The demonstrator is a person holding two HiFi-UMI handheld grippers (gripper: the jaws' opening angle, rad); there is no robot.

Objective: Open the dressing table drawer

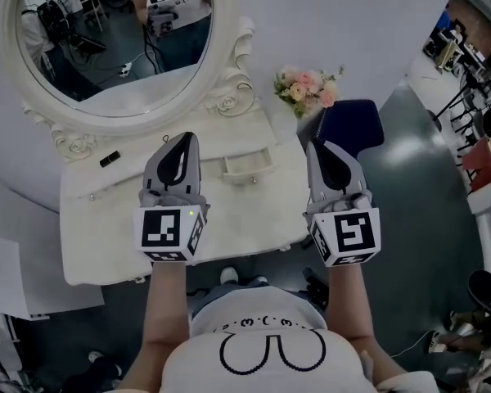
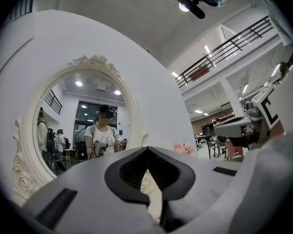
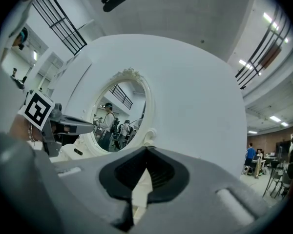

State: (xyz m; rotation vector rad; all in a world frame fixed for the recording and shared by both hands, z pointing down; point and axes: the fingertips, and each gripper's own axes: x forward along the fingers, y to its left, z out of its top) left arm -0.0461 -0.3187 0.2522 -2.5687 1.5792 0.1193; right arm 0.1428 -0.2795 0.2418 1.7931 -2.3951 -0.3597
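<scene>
The white dressing table [image 1: 106, 244] stands below me under an oval mirror [image 1: 114, 47]. Its small drawer [image 1: 247, 166] shows in the middle of the top, between my two grippers. The left gripper [image 1: 182, 138] is held above the table, left of the drawer, with its jaws together and nothing between them. The right gripper [image 1: 315, 146] hovers over the table's right end, also shut and empty. In the left gripper view the shut tips [image 2: 146, 150] point at the mirror [image 2: 83, 130]. The right gripper view has its shut tips [image 3: 146, 149] facing the mirror frame [image 3: 146, 106] and the white wall.
A bunch of pink flowers [image 1: 308, 88] sits at the table's back right corner. A dark blue stool [image 1: 352, 125] stands right of the table. A small black thing [image 1: 109, 159] lies on the left of the top. Grey floor lies around, with chairs [image 1: 483, 129] far right.
</scene>
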